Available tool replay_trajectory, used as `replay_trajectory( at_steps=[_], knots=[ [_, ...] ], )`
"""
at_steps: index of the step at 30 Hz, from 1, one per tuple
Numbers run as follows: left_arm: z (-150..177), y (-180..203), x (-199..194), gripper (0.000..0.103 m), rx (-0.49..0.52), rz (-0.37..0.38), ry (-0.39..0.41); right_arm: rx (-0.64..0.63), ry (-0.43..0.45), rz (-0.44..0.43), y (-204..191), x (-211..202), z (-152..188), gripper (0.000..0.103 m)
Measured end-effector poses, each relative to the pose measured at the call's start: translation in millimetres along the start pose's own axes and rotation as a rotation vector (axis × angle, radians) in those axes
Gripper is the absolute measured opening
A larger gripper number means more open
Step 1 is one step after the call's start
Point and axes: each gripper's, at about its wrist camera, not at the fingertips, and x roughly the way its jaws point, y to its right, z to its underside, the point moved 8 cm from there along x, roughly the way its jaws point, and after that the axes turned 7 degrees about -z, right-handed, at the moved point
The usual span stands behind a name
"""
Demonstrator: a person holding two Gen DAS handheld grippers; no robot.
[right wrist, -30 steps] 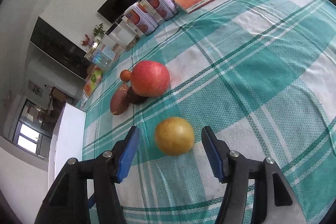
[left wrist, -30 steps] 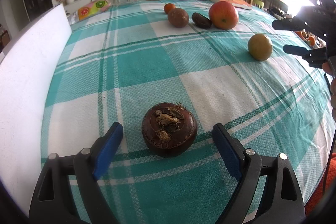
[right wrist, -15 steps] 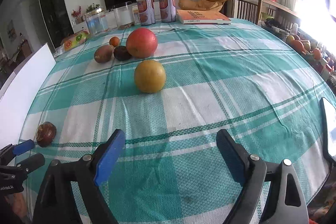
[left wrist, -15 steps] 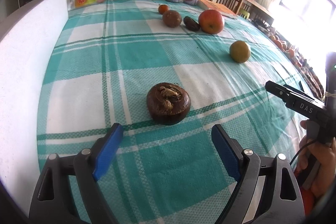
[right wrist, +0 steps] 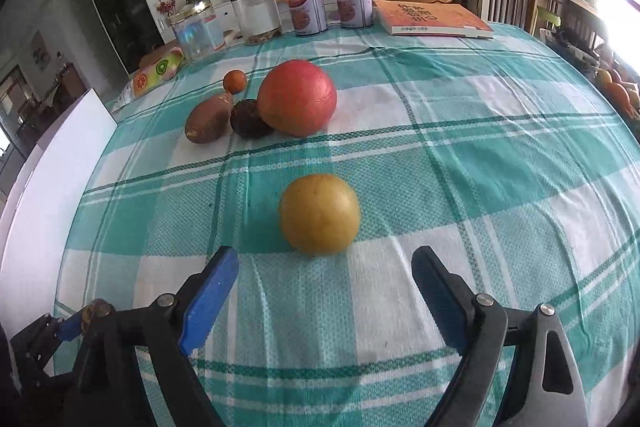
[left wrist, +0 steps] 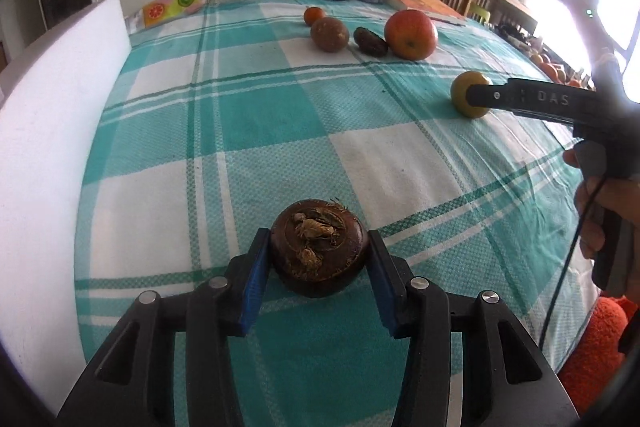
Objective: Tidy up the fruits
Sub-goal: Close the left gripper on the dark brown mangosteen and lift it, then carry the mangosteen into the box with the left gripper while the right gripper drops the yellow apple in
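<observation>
Left wrist view: we have our left claw (left wrist: 318,269), which has just been closing, clamped on the brown fruit (left wrist: 319,251) resting on the tabletop (left wrist: 260,115). Our right claw (right wrist: 324,291) gapes empty, the yellow fruit (right wrist: 319,213) just beyond at twelve o'clock, and the fruit cluster (right wrist: 296,103) lies farther along that line.

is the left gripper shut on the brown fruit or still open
Shut on it: the left gripper has just been closing, and both blue pads press the brown fruit's sides.
</observation>
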Motion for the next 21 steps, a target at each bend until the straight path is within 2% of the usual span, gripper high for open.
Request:
replay_trajectory(
  at_steps=[2,5,7,10,14,16,19,21],
  knots=[
    [5,-5,-8,0.048,-0.030,0.027,-0.017,-0.005,-0.021,0.010,0,13,-5,0.084],
    [10,-6,-23,0.048,-0.049,0.060,-0.025,0.057,-0.053,-0.025,6,25,-6,0.049],
    [12,-4,-35,0.048,-0.057,0.088,-0.025,0.076,-0.036,-0.014,7,18,-4,0.048],
    [14,1,-59,0.048,-0.067,0.157,-0.031,0.115,-0.017,-0.112,-12,-5,3,0.048],
    [7,1,-107,0.048,-0.088,0.267,-0.010,0.060,-0.047,-0.319,-89,-36,13,0.048],
    [-3,-14,-135,0.048,-0.111,0.283,0.031,-0.001,-0.066,-0.416,-140,-50,17,0.048],
    [-18,-63,-168,0.048,-0.193,0.240,0.102,-0.107,-0.079,-0.552,-223,-72,18,0.048],
    [-20,-110,-178,0.048,-0.268,0.159,0.126,-0.192,-0.084,-0.623,-276,-85,21,0.048]
  ],
)
